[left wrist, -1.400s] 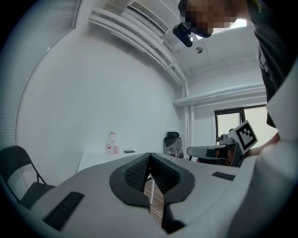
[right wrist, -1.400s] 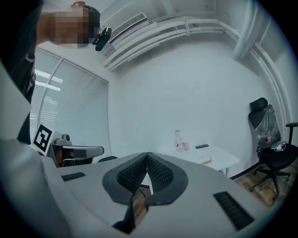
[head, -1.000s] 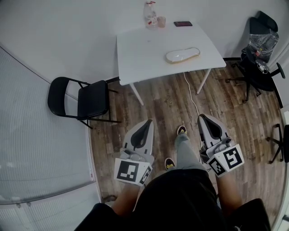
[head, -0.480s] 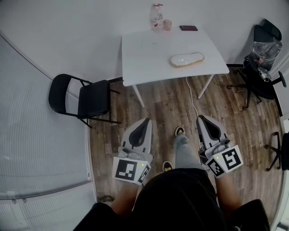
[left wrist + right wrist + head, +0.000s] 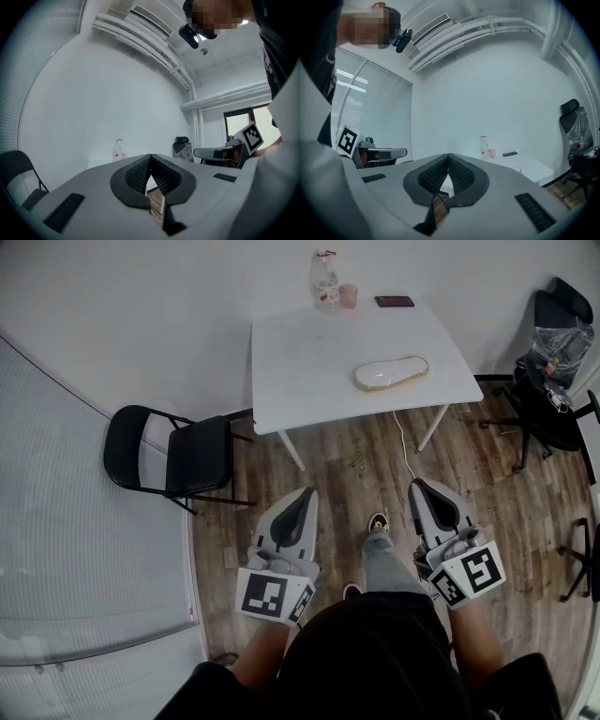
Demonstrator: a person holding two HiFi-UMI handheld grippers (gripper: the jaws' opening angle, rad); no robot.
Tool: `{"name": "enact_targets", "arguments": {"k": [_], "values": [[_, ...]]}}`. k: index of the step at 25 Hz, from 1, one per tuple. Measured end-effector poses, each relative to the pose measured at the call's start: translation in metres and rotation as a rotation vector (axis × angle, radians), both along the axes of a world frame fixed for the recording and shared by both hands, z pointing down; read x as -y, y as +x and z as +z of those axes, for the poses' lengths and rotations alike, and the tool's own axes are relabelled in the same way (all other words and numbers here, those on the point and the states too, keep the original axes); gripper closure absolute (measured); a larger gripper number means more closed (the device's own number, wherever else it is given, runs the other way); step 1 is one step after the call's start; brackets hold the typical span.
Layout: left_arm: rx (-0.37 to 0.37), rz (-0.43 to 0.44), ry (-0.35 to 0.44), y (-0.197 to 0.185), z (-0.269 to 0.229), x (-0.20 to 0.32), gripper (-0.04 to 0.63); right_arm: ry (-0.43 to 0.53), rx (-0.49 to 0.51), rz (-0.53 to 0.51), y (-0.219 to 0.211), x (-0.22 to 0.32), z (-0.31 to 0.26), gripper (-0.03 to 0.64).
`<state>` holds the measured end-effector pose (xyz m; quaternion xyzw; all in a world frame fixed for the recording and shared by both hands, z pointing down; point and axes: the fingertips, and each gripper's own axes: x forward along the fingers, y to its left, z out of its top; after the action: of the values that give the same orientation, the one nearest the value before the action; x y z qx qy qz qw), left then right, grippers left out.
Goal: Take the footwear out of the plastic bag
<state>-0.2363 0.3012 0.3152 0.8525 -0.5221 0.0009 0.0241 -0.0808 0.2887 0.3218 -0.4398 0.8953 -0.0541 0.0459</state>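
Head view: glossy oval plastic bag (image 5: pixel 391 373) on square white table (image 5: pixel 309 362); left tool (image 5: pixel 305 495), right tool (image 5: pixel 421 486) closed.

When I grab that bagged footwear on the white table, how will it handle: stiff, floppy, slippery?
The bagged footwear lies flat on the table, so it is probably light and may slide when nudged. Its glossy film looks slippery and loose; a pinch may catch only plastic. The flat outline suggests a thin, bendy sole, though detail is too small to confirm.
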Motion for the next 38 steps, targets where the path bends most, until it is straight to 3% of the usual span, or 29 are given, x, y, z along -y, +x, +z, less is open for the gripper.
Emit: {"name": "enact_targets", "arguments": {"k": [7,14,24,33,38], "values": [[0.028,0.035,-0.035,0.021,0.009,0.061,0.574,-0.032,0.024,0.031,0.023,0.058,0.014,0.601],[0.047,0.062,-0.12,0.053,0.02,0.14,0.574,-0.076,0.038,0.027,0.048,0.131,0.025,0.601],[0.095,0.077,-0.156,0.097,0.025,0.239,0.574,-0.087,0.05,0.023,0.1,0.229,0.029,0.601],[0.102,0.051,-0.222,0.119,0.04,0.287,0.574,-0.087,0.073,0.0,0.13,0.281,0.034,0.601],[0.151,0.056,-0.274,0.12,0.057,0.3,0.572,-0.086,0.078,-0.014,0.132,0.293,0.038,0.601]]}}
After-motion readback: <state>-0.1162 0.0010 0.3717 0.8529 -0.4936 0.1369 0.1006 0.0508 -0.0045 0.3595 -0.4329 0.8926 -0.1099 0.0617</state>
